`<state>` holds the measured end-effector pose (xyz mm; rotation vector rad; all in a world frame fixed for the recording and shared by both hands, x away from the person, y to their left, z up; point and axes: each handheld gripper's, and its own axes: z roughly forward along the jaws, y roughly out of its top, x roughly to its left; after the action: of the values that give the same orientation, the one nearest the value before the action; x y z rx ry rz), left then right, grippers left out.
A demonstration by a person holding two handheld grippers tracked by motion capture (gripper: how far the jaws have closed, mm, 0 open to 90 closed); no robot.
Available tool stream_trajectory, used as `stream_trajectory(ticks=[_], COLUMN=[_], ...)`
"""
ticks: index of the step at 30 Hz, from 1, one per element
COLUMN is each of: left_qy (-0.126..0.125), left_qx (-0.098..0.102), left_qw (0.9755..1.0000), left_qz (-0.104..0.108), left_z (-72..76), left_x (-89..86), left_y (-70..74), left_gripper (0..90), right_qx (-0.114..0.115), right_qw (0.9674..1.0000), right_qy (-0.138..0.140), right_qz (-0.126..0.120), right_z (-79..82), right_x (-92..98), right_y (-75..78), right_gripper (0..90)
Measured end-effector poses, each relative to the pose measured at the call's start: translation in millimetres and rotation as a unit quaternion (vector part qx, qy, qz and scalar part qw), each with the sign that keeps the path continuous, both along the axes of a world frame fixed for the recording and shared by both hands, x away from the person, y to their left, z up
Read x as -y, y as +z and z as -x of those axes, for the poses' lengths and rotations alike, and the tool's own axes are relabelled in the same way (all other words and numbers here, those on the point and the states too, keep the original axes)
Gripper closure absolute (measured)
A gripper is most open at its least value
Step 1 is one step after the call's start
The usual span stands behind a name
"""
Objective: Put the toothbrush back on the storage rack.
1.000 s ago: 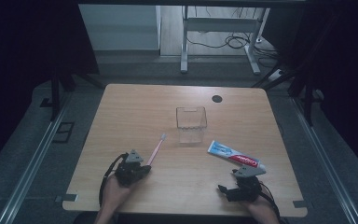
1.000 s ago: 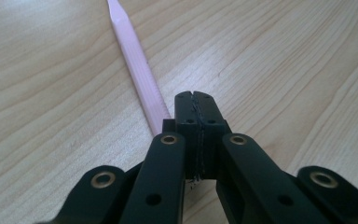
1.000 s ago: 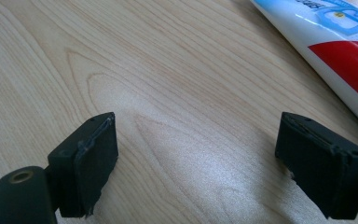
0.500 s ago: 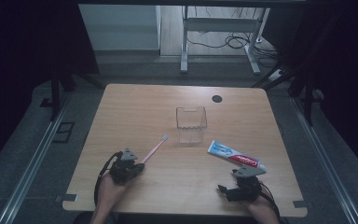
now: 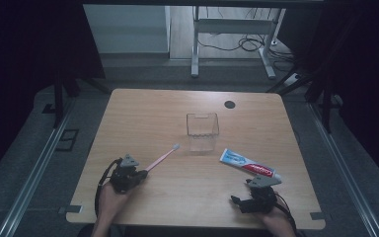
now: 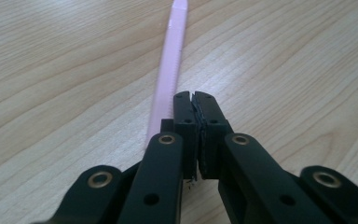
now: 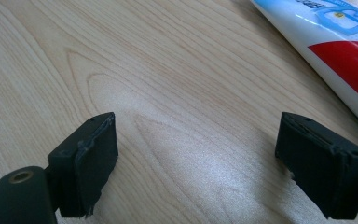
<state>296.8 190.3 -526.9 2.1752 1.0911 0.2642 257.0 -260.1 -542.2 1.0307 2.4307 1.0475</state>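
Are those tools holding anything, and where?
Nothing visibly. Left tool is shut beside the pink toothbrush's handle, not around it; right tool is open and empty.

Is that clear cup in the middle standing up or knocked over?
Upright: the clear cup stands on the table, its open rim facing up.

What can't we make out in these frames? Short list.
- Toothbrush: left gripper view, handle end hidden under the left gripper; whether the shut jaws pinch it cannot be told.
- Toothbrush bristles: cut off by the top edge there; too small in the high view.
- Toothpaste tube: right gripper view, cut off by the top and right edges.
- Toothpaste cap: high view, behind the right gripper's grey plate.
- Clear cup: high view, contents too small to tell.
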Motion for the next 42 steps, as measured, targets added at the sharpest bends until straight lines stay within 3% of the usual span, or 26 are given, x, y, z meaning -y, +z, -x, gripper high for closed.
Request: stream_trajectory(ticks=[13,29,42], left_qy=[0.005,-0.007,-0.04], left_qx=[0.002,-0.019,-0.043], left_qw=[1.0,0.9996,0.9953], left_qz=[-0.006,-0.021,-0.076], left_z=[-5.2,-25.2,-51.8], left_x=[0.8,8.2,31.6], left_y=[10.4,19.1,29.1], left_gripper=[67.6,67.1,67.6], right_qx=[0.0,0.0,0.001], right_qw=[1.0,1.0,1.0], right_qy=[0.0,0.0,0.0], right_qz=[0.0,0.001,0.001], right_z=[0.0,0.0,-0.1], right_x=[0.0,0.1,0.0], right_y=[0.0,0.0,0.0], right_gripper=[12.7,12.6,12.6])
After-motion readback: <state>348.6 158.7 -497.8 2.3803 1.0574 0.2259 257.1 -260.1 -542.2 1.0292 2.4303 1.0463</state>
